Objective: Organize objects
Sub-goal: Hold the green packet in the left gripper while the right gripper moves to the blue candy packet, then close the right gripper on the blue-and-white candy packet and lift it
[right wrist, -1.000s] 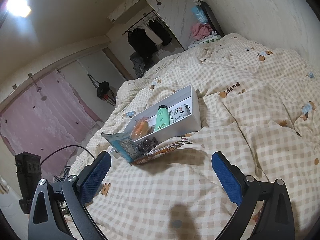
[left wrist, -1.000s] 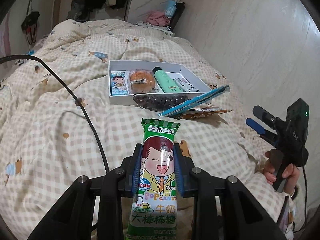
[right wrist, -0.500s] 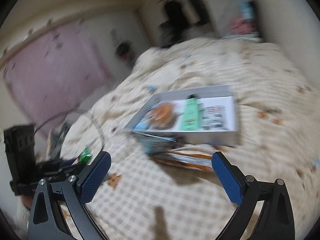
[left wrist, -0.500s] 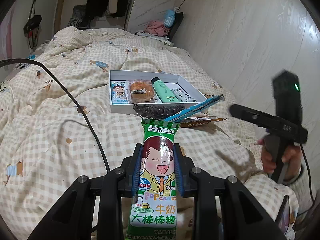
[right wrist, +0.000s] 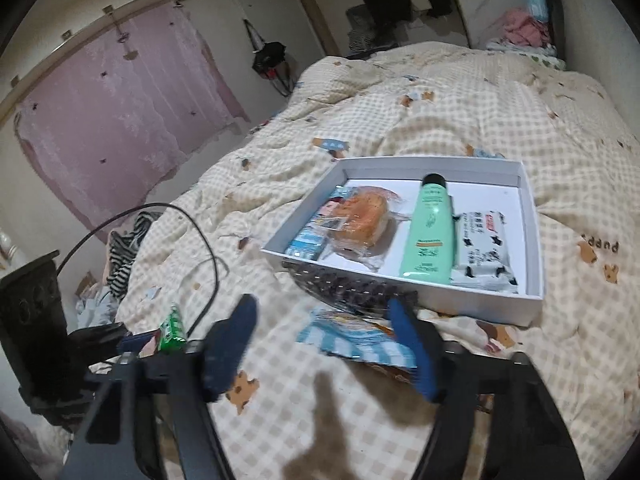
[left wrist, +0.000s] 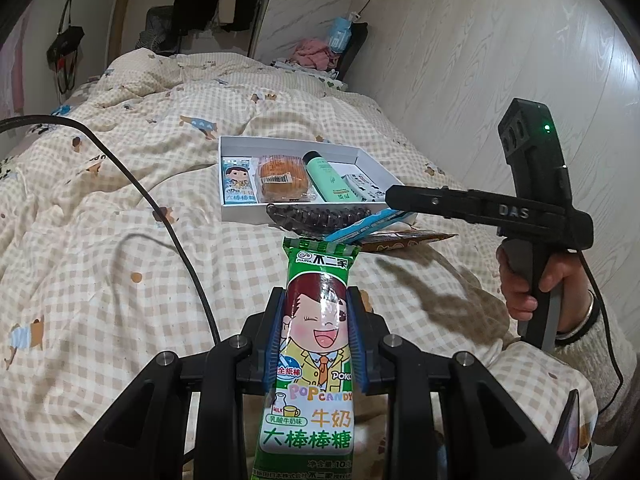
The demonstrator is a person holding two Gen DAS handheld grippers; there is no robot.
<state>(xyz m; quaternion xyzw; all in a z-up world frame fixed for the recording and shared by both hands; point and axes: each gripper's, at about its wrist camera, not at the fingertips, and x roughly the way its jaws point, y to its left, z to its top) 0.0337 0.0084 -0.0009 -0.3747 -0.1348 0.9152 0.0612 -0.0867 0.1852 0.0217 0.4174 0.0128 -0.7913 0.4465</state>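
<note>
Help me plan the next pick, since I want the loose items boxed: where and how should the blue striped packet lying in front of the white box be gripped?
Grip the blue striped packet by its near edge, coming in low from the front. It lies flat and thin on the soft quilt, overlapping a brown wrapper, so pinching across its thickness seems safest. The right gripper, jaws closing and empty, already faces it.

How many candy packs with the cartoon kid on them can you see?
2. One green candy pack is clamped between the left gripper fingers. One blue candy pack lies at the left end of the white box. More may hide under other packets.
</note>
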